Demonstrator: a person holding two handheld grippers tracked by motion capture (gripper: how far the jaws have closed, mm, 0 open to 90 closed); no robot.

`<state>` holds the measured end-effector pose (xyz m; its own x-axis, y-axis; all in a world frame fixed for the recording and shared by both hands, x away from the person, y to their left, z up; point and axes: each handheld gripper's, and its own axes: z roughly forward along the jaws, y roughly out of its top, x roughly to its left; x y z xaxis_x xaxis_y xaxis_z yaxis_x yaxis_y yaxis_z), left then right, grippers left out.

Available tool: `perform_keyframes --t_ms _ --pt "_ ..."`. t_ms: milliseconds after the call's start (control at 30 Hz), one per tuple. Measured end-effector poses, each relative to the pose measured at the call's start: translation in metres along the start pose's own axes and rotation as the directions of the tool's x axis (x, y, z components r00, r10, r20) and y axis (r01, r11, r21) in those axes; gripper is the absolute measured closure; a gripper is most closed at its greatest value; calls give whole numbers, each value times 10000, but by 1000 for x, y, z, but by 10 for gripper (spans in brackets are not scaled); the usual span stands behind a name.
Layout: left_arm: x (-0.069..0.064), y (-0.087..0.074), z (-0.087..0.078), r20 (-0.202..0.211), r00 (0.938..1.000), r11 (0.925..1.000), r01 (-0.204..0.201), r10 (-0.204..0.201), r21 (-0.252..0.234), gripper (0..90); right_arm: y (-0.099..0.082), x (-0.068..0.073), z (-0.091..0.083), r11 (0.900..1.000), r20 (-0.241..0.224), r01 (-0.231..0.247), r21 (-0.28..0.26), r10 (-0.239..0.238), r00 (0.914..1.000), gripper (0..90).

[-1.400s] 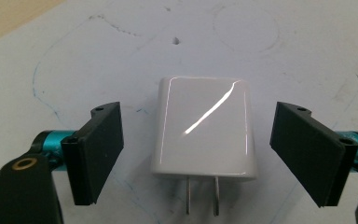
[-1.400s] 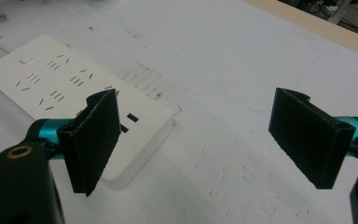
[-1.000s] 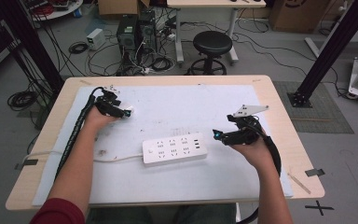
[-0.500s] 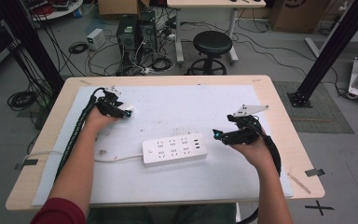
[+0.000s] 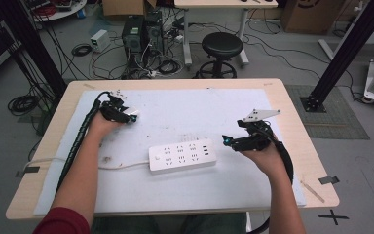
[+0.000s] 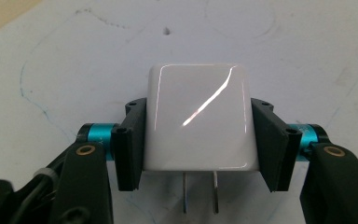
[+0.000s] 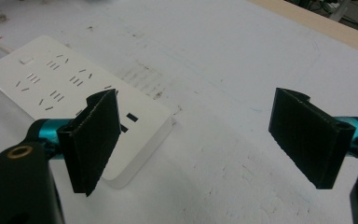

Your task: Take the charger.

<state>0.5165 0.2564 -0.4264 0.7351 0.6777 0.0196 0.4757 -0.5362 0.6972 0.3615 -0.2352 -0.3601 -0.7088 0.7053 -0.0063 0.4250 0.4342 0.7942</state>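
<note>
We are clamping the left gripper (image 6: 193, 140), jaws just closing, on the white charger plug (image 6: 196, 116), while the right gripper (image 7: 205, 135), jaws gaping empty, is hovering beside the power strip (image 5: 182, 156), which we judge the next target for plugging in.

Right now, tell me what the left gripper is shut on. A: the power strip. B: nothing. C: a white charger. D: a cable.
C: in the left gripper view, the left gripper has both pads pressed on the sides of the white charger, its two prongs pointing back toward the camera.
</note>
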Motion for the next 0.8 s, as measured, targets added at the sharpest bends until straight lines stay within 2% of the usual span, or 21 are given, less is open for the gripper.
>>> perform_keyframes --t_ms 33,67,167,200,433,533,600,633,700,733,800 --pt "0 0 0 0 10000 10000 0 0 0 425 0 0 -1 10000 0 -49 17 49 10000 169" --pt "-5 8 -20 10 9997 9992 -252 253 -296 426 1 0 -2 10000 6 29 3 -29 10000 169" --pt "-7 9 -26 -35 9996 9991 -290 289 -320 425 2 1 -2 10000 2 14 -12 -14 10000 169" --pt "-12 12 -38 -100 9992 9981 -385 381 -475 425 2 1 -2 10000 17 28 18 -28 10000 169" --pt "-40 19 -82 -163 9958 9914 -909 898 -944 426 6 6 -8 9996 -88 263 -53 -263 9996 169" --pt "-54 19 -98 -182 9946 9889 -1033 1019 -1069 426 7 7 -9 9995 -131 311 -85 -312 9994 169" --pt "-54 19 -98 -182 9946 9889 -1033 1019 -1069 426 7 7 -9 9995 -158 319 -89 -320 9994 169" --pt "-69 18 -112 -92 9903 9849 -1388 1386 -1034 426 7 8 -10 9993 -225 343 -141 -347 9991 169" --pt "-78 18 -120 -59 9868 9806 -1615 1619 -1110 426 7 8 -10 9993 -280 340 -160 -344 9990 169" --pt "-82 18 -122 -40 9870 9790 -1597 1605 -1268 426 7 8 -10 9993 -282 358 -143 -362 9989 169" --pt "-86 18 -126 18 9851 9767 -1701 1718 -1310 425 7 8 -10 9992 -281 377 -135 -381 9989 169"
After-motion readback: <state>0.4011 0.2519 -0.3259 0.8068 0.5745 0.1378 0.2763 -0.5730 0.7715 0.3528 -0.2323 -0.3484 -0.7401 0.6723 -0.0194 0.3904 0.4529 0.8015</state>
